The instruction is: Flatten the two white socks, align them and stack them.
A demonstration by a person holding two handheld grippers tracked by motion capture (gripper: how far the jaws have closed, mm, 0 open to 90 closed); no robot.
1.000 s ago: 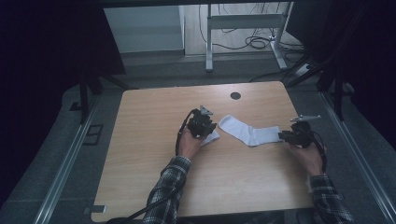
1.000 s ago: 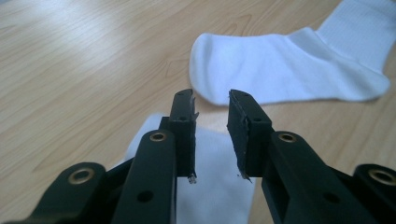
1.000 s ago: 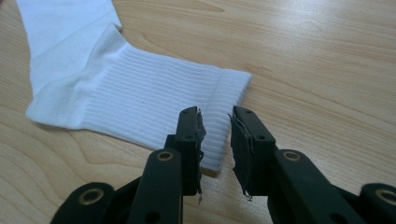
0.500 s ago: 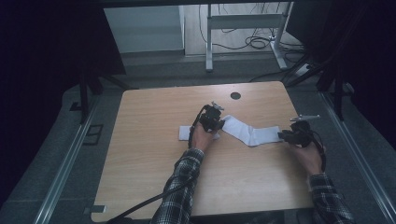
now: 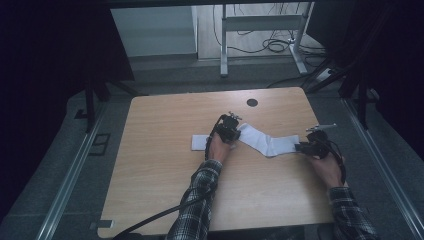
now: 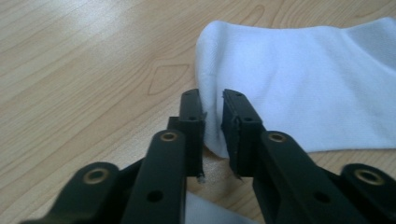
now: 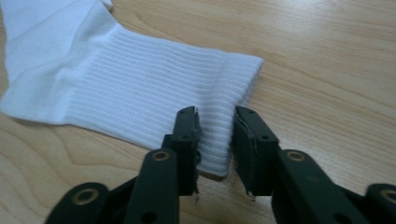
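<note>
A white sock (image 5: 267, 142) lies across the middle of the wooden table (image 5: 165, 175), bent in the middle. My left gripper (image 5: 236, 131) is at its smooth toe end (image 6: 299, 84). Its jaws have just been closing, and the left gripper (image 6: 213, 100) now pinches the sock's edge. My right gripper (image 5: 302, 146) is at the ribbed cuff (image 7: 130, 88). The right gripper (image 7: 216, 116) has also just been closing and clamps the cuff's corner. A second flat white sock (image 5: 200, 141) lies just left of my left hand, and its edge (image 6: 210, 212) shows under the left jaws.
A round black hole (image 5: 252, 102) sits near the table's far edge. A black cable (image 5: 165, 215) trails from the left gripper along the forearm to the near edge. Metal rails (image 5: 70, 180) flank the table, and a frame with floor cables (image 5: 270, 45) stands beyond it.
My left hand has moved right and down onto the sock's toe end, and the second white sock at its left has come into view. The right hand has stayed at the cuff.
</note>
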